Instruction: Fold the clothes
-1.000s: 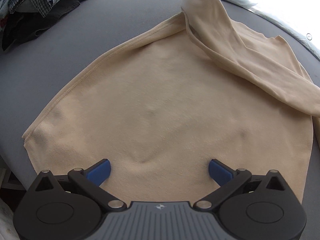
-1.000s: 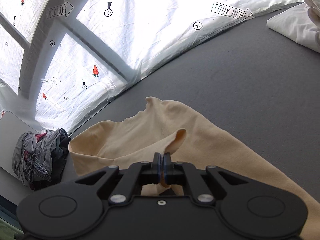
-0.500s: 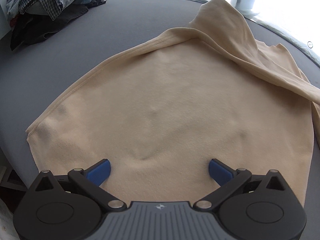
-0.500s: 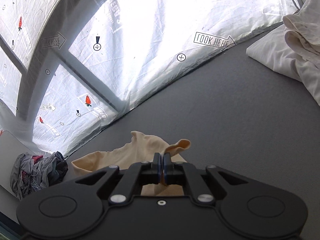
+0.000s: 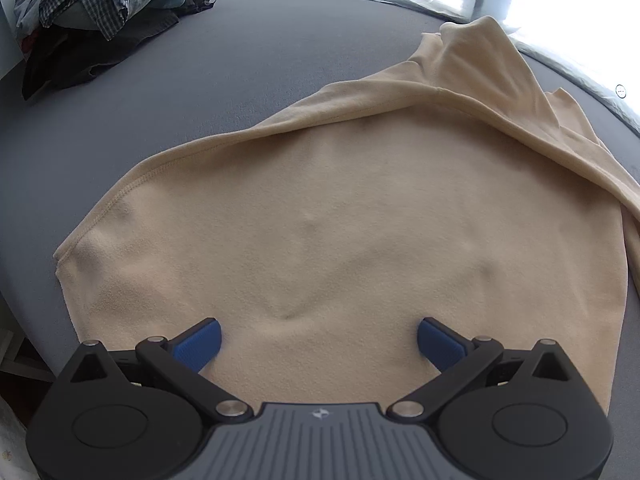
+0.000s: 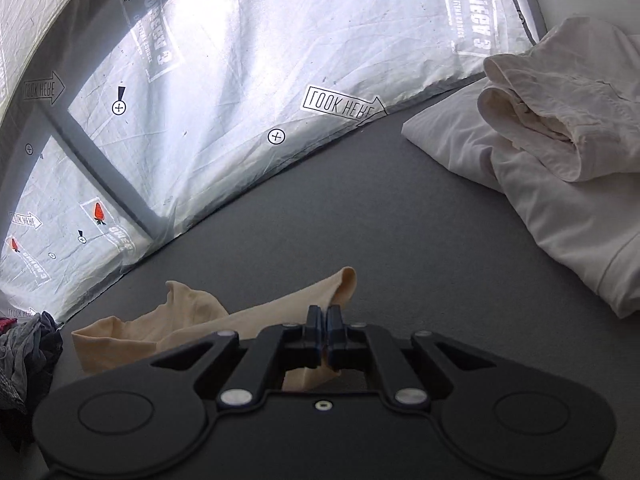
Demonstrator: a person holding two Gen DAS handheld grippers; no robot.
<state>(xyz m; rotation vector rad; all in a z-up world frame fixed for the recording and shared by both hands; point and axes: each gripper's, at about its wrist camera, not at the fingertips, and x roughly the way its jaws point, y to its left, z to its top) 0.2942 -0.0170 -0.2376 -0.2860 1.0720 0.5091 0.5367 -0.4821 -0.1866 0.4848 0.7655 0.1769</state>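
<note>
A beige long-sleeved top (image 5: 340,220) lies spread flat on the grey table (image 5: 200,80). Its sleeve (image 5: 500,92) is drawn out from the far shoulder towards the right. My left gripper (image 5: 318,340) is open, its blue pads resting low over the near hem of the top. In the right wrist view my right gripper (image 6: 323,316) is shut on the beige sleeve cuff (image 6: 344,284) and holds it above the table, with the rest of the top (image 6: 140,332) trailing to the left behind it.
A pile of dark and checked clothes (image 5: 92,12) sits at the table's far left; it also shows in the right wrist view (image 6: 24,360). Folded white garments (image 6: 560,168) lie at the right. A window covered with printed plastic sheeting (image 6: 240,80) runs behind the table.
My right gripper has pulled the sleeve out to the right, away from the body of the top, and the sleeve now lies stretched. The left gripper stays open over the hem.
</note>
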